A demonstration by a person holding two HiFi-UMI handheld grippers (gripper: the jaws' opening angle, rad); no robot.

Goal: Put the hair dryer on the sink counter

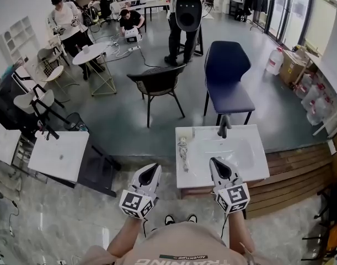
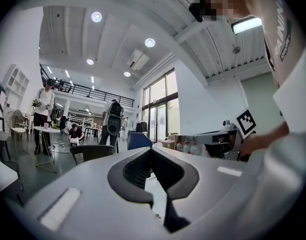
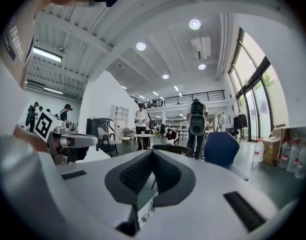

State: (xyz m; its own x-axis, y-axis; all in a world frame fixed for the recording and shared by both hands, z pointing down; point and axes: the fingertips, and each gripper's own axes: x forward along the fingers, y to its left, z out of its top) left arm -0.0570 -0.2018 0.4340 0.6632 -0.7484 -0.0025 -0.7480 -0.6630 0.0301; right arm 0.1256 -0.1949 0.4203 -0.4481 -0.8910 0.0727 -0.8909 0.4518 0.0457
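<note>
Sink counter: one; faucet: one; left gripper, right gripper: both closed.

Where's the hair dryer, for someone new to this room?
Find the white sink counter in front of the dark blue chair. On its left strip, beside the basin, lies a small pale elongated thing, apparently the hair dryer, unlike the black upright faucet.

A blue chair stands beside a dark chair, a round table nearby

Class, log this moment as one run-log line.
left gripper: shut, empty | right gripper: shut, empty | both: level, facing sink counter
</note>
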